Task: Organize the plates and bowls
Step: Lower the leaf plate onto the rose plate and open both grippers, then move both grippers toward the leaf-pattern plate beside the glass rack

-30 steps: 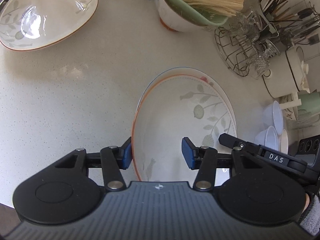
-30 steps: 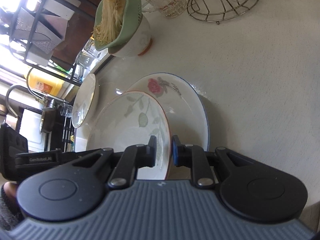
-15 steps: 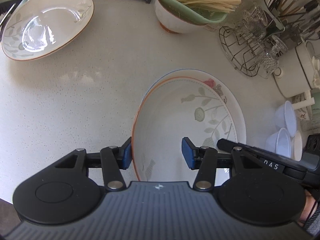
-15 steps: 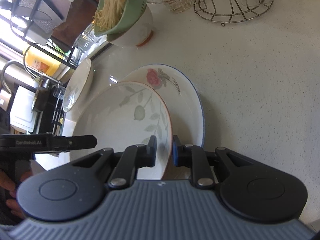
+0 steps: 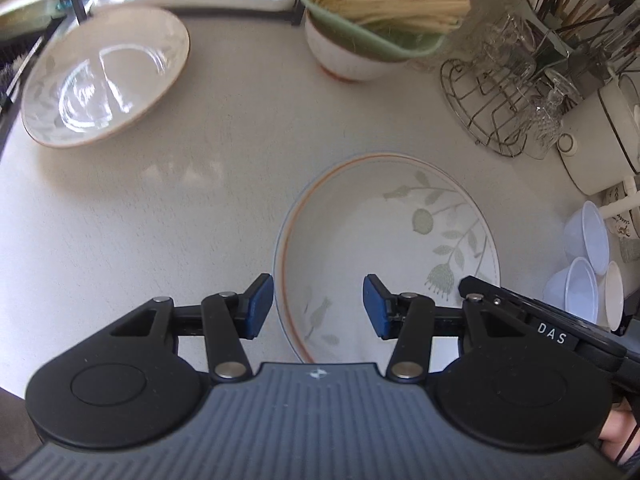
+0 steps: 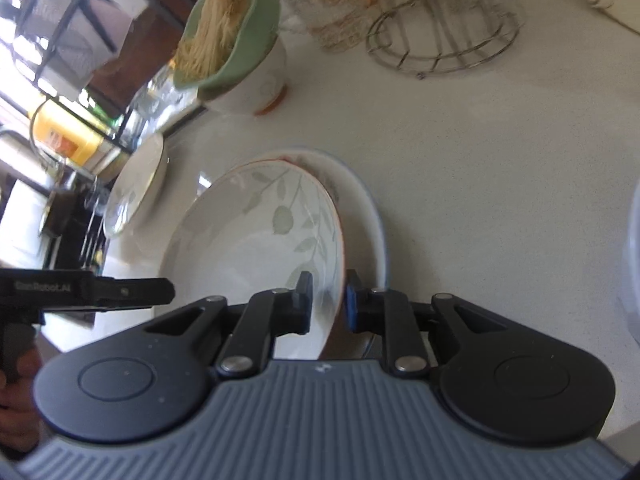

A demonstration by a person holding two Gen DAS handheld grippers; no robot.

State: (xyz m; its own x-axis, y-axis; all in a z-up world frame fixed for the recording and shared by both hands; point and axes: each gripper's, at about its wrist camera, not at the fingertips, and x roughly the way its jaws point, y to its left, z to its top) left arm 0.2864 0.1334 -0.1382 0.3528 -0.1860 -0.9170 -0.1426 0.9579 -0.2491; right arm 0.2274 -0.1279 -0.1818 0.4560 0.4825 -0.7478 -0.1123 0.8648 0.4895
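Note:
A leaf-patterned plate with an orange rim sits over a blue-rimmed rose plate on the counter. My right gripper is shut on the leaf plate's rim and holds it tilted, near edge raised. My left gripper is open, its jaws on either side of the plate's near left rim without touching. The right gripper shows in the left wrist view. A second leaf-patterned plate lies at the far left.
A white bowl holding a green colander of dry noodles stands at the back. A wire rack with glasses, a utensil holder, a white pot and small white bowls crowd the right side.
The leaf plate has slid further over the rose plate, now nearly covering it. Both wrist views have pulled back and risen a little. The left gripper stays open.

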